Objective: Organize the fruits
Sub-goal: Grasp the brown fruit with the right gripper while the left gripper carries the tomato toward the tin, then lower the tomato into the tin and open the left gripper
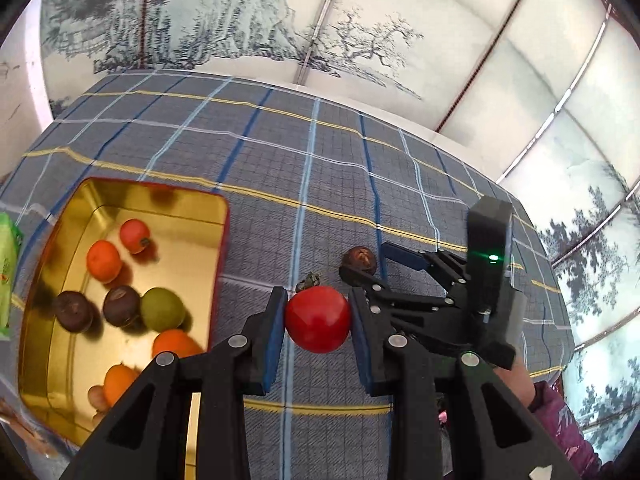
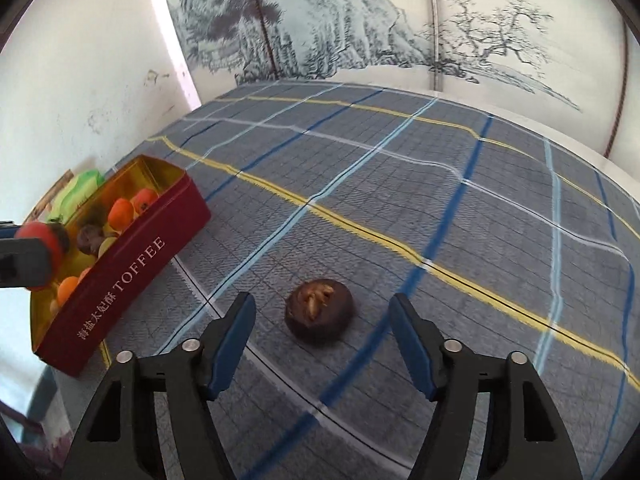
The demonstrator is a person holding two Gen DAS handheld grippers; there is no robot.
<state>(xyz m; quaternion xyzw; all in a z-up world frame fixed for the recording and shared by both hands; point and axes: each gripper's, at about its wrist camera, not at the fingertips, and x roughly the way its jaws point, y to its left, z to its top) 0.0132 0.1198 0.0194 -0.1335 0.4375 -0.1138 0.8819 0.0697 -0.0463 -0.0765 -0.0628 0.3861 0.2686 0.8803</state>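
Note:
My left gripper is shut on a red tomato and holds it above the checked cloth, just right of the toffee tin. The tin is gold inside and holds several fruits: orange, red, green and dark brown ones. In the right wrist view the tin is red outside, at the left, and the tomato shows beside it in the left gripper. My right gripper is open and empty, its fingers either side of a dark brown fruit lying on the cloth. That fruit shows beyond the tomato.
A grey-blue checked cloth covers the table. A green packet lies left of the tin by the white wall. A painted landscape screen stands behind the table. The hand holding the right gripper is at the right.

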